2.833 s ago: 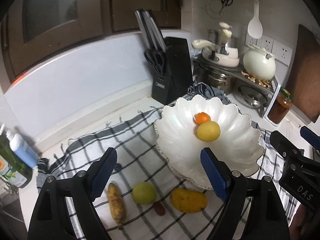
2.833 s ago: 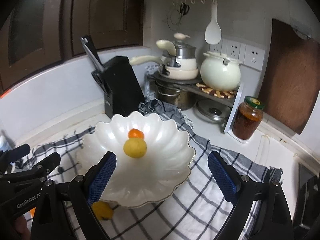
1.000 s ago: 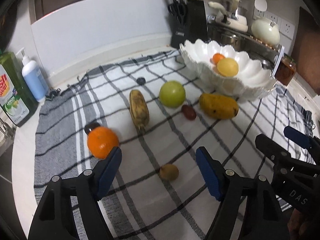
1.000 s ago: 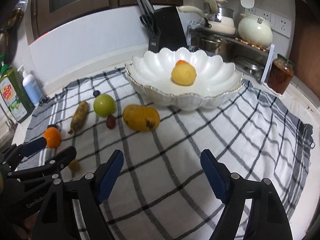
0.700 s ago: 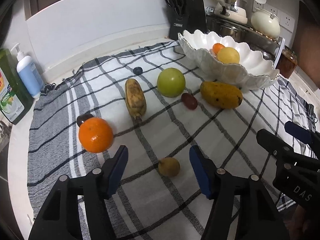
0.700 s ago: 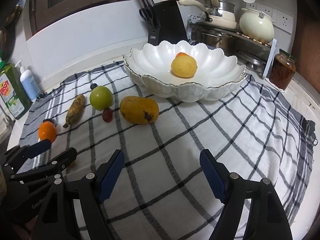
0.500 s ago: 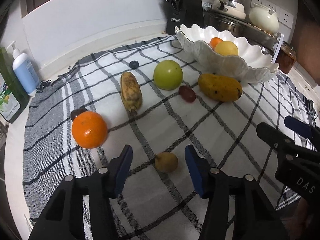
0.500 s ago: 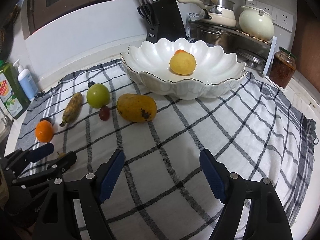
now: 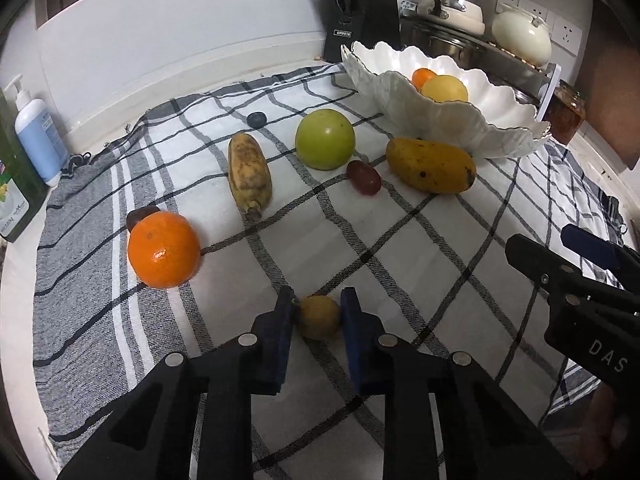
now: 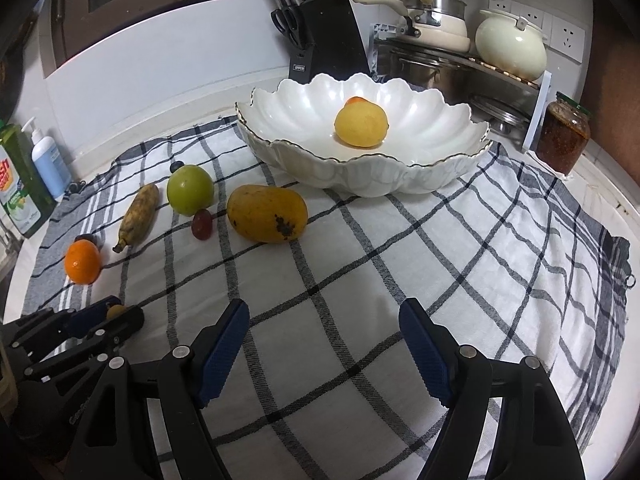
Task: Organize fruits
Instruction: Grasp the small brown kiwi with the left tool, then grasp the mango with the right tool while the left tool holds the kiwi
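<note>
Two fruits already sit in the white scalloped ceramic bowl [image 10: 360, 160]: a round yellow fruit [image 10: 361, 125] and a small orange one [image 9: 423, 77] behind it. On the black-and-white checked cloth [image 10: 400, 280] covering the worktop, the left hand-held gripper [image 9: 318, 314] has just been closing its jaws and now clamps a small round yellow-brown fruit [image 9: 319, 316] between its blue pads, the fruit resting on the cloth at the fingertips. From that grip the bowl lies away and to the right, beyond the yellow-orange mango [image 9: 431, 165] and the small dark-red grape [image 9: 363, 177]; I judge the coming move to be a lift and a carry over those two. The left one tilts steeply down at the cloth. The right hand-held gripper [image 10: 324, 342] hangs with jaws apart and nothing between them, nearer the bowl, angled down over bare cloth.
</note>
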Motion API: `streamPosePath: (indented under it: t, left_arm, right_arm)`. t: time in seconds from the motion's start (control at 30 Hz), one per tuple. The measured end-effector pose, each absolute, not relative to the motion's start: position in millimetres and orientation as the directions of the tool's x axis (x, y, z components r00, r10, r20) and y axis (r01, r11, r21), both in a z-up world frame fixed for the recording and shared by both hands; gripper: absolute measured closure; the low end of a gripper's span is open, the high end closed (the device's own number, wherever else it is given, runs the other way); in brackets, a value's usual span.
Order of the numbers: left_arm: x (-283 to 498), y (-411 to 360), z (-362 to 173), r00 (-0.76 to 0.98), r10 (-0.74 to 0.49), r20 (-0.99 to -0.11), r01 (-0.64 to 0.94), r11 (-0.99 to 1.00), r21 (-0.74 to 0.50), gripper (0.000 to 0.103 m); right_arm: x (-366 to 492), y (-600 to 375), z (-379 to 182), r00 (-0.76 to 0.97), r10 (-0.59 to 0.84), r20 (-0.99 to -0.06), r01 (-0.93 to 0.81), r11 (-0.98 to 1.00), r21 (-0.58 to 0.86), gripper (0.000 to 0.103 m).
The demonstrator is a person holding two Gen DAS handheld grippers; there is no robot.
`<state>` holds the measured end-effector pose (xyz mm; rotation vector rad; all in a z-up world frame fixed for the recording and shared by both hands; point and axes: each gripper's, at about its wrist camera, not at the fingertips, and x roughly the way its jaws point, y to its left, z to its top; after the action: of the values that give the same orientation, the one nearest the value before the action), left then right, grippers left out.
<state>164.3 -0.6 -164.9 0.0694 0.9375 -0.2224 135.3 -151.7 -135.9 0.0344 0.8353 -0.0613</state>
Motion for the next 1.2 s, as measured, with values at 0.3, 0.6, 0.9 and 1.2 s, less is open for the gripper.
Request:
streamPosePath:
  t: [0.3,0.6,0.9,1.2]
  left_arm:
    - [158.9,6.0,-148.4,0.606,-0.156,-0.780,0.214,0.976,-0.030,0.079]
    - [168.5,16.9,-139.3,0.628,-0.137,-0.766,0.180,0.983,-0.028,0.079]
    - [194.2,32.8,-129.9,0.647,-0.109,-0.755,0.129,0.991,-0.033,0.079]
    - [213.6,41.0,-133.5,0.639,-0.102,-0.762,0.104,0.993,-0.046,0.079]
  right_arm:
    - [133.6,-150.4,-129.5,0.679,-0.044,-0.732,0.068,0.998,0.003,0.025]
    - [152.0,-143.1,-122.1,0.697,-0.043,-0.716,0.052,0.999,-0.009,0.025]
    - [196.3,-131.7,-126.6,0.691,-0.020,-0.723,0.035,0.999,0.006,0.025]
    - [230.0,-120.5,-146.4,0.640,0.009,-0.768,0.003,1.000,0.013,0.026]
